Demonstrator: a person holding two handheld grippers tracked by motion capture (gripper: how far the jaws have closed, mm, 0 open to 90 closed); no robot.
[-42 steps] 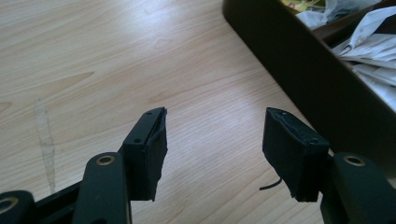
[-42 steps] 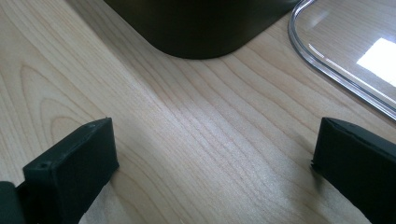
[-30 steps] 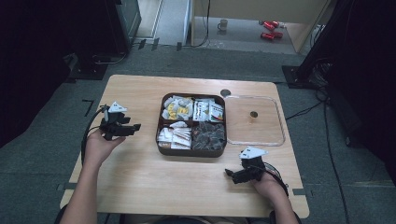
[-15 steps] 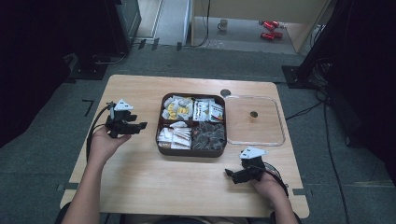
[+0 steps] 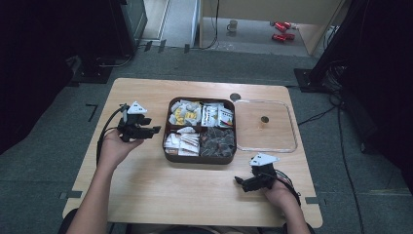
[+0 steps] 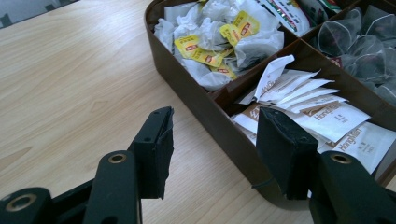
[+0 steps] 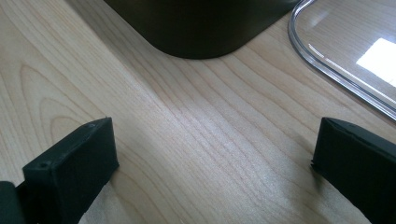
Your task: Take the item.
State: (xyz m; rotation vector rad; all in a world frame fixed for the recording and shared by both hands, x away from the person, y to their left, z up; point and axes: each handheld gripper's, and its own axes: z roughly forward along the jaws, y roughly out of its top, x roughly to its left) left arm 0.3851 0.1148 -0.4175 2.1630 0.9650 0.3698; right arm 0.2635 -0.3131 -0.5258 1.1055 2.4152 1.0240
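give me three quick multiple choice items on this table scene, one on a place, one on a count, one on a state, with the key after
1. Where does the clear lid lie?
A. on the table, right of the brown box
B. on top of the brown box
C. left of the brown box

2. How many compartments has the brown box?
A. two
B. four
C. six

3. How do the jaws of the left hand-held gripper stand?
A. apart, with nothing between them
B. shut on a yellow-tagged tea bag
C. shut on the box wall

Key: 1 A, the high view shows the lid flat on the wood beside the box's right wall. 2 B, a cross divider splits the box into four. 3 A, the left gripper view shows a gap between the jaws with only table and box behind; they have just been closing a little.
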